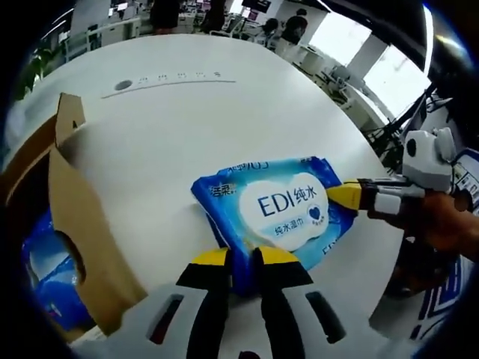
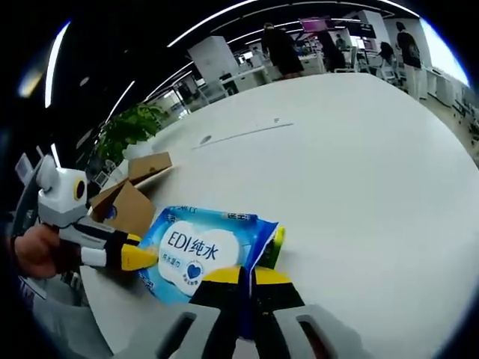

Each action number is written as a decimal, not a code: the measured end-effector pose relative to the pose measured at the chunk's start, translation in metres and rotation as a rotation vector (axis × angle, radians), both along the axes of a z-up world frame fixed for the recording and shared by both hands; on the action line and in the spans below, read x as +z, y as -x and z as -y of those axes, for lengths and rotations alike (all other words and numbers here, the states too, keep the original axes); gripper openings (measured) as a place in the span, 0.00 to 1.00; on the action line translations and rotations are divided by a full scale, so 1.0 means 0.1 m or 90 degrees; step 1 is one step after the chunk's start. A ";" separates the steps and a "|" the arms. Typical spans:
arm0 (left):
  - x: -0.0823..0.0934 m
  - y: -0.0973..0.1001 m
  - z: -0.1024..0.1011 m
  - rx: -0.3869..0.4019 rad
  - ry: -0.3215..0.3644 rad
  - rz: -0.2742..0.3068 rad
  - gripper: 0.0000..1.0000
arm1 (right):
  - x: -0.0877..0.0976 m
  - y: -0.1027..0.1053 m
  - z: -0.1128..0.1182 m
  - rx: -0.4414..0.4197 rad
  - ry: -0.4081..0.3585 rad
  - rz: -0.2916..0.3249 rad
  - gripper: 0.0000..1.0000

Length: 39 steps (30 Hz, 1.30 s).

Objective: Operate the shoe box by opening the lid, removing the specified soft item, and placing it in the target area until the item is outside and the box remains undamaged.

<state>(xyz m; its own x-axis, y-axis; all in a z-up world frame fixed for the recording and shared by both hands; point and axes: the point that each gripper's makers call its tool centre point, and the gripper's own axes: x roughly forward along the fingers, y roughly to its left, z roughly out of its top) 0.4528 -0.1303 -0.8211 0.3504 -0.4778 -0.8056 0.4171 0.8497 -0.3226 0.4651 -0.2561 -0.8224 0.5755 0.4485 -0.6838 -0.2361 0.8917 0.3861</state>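
On the white bench [image 1: 187, 120], in the left gripper view, the blue wet-wipe pack [image 1: 273, 209] lies flat near the bench's near edge, clear of the open cardboard shoe box [image 1: 67, 217] that stands to its left with the flap raised. A second blue pack [image 1: 45, 269] shows inside the box. The left tool [image 1: 241, 262] has its jaws drawn almost together on the pack's near edge, pinching the film there. From the right, the right tool [image 1: 350, 197] reaches in and its yellow tips meet the pack's far side edge.

In the right gripper view, the same pack [image 2: 198, 250] sits on the bench [image 2: 344, 164] just in front of the box [image 2: 127, 202], already outside it. The right tool [image 2: 247, 278] is nearly closed on the crimped end of the pack, and the left tool [image 2: 138, 258] grips the opposite edge.

The pack looks soft and light, a floppy film pouch with moist sheets inside, so it will probably sag if lifted from one end. The glossy film is likely slippery; the flat sealed seams at the ends give the surest pinch, and squeezing the padded middle would risk slipping or popping the label flap.
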 end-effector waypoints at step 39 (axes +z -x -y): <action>0.46 0.26 -0.32 -0.043 0.014 0.075 0.24 | 0.31 0.58 0.37 -0.116 0.027 0.022 0.14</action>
<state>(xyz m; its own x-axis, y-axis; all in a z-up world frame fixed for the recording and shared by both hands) 0.4270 -0.0986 -0.7750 0.4082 -0.5212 -0.7495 0.5098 0.8112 -0.2864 0.4072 -0.2935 -0.7919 0.6679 0.3058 -0.6785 -0.0816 0.9363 0.3416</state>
